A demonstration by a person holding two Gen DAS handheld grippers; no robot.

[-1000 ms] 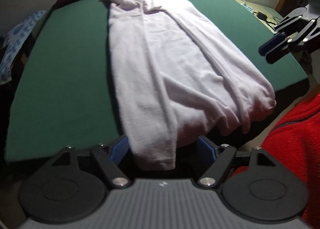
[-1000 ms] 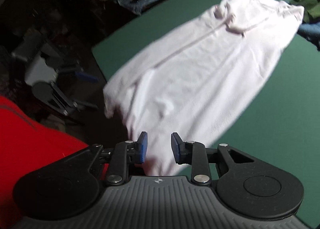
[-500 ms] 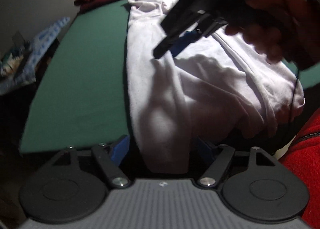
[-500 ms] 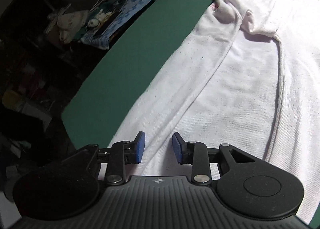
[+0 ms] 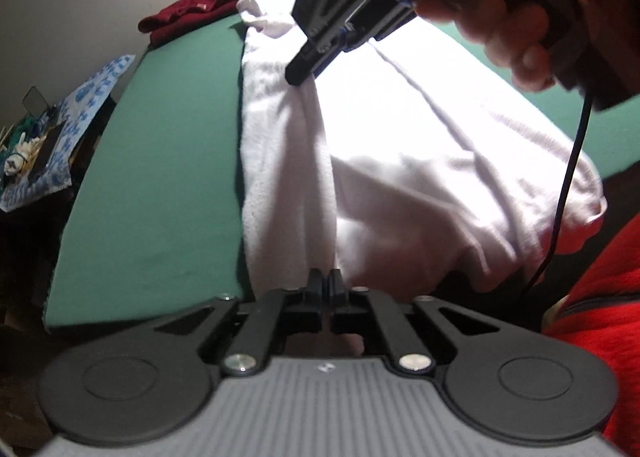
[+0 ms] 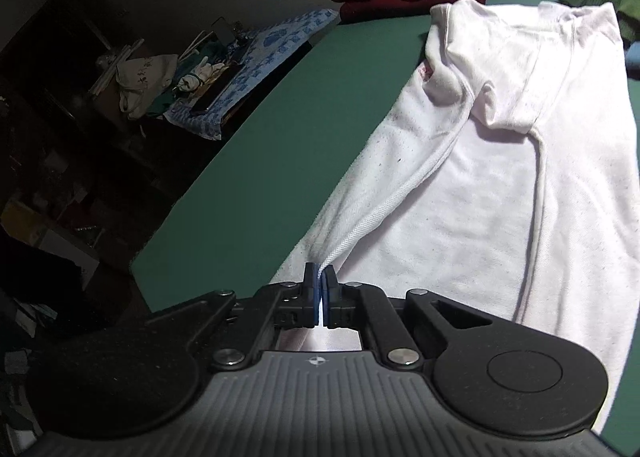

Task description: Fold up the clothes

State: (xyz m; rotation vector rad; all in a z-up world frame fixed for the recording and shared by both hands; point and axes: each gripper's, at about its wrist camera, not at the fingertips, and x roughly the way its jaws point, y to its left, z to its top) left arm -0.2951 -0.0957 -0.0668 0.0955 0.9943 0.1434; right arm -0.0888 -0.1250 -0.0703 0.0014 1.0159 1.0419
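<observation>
While both claws pinch the white shirt (image 6: pixel 500 177) — left claw (image 5: pixel 325 281) at hem, right claw (image 6: pixel 321 281) on seam — green table (image 6: pixel 260 177) open leftward.

The left gripper (image 5: pixel 325 281) sits at six o'clock, its jaws pinched together on the near hem of a white shirt (image 5: pixel 400 145) spread lengthwise over a green table (image 5: pixel 160 177). Toward one o'clock, the right gripper (image 5: pixel 298 73), held in a hand (image 5: pixel 504 21), pinches a raised fold of the shirt. A maroon garment (image 5: pixel 204 9) lies at eleven o'clock. Red fleece (image 5: pixel 600 337) fills four o'clock.
</observation>
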